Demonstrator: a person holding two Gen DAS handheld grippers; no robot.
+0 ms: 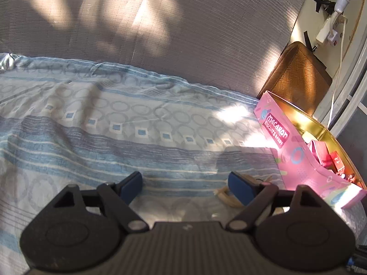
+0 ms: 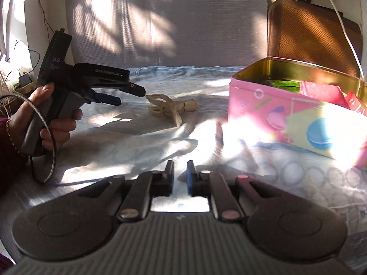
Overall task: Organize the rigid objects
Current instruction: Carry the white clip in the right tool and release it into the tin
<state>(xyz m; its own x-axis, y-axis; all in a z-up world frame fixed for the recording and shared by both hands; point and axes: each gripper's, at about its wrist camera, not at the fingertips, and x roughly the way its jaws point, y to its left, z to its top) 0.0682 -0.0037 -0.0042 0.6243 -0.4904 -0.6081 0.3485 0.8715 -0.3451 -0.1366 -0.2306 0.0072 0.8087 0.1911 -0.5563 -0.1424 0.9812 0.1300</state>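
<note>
A pink macaron biscuit tin (image 1: 296, 151) stands open on the bed at the right, with red packets (image 1: 325, 153) inside; it also shows in the right wrist view (image 2: 286, 112). A cream hair claw clip (image 2: 170, 108) lies on the sheet left of the tin; in the left wrist view it (image 1: 226, 196) lies just under my right fingertip. My left gripper (image 1: 185, 184) is open and empty, hovering above the sheet; it also shows in the right wrist view (image 2: 130, 95), close to the left of the clip. My right gripper (image 2: 180, 178) is nearly closed and holds nothing.
A blue patterned bedsheet (image 1: 114, 123) covers the bed. A grey headboard (image 1: 160, 34) rises behind it. A brown woven cushion (image 2: 314, 34) leans behind the tin. White cables and a plug strip (image 1: 330, 27) hang at the far right.
</note>
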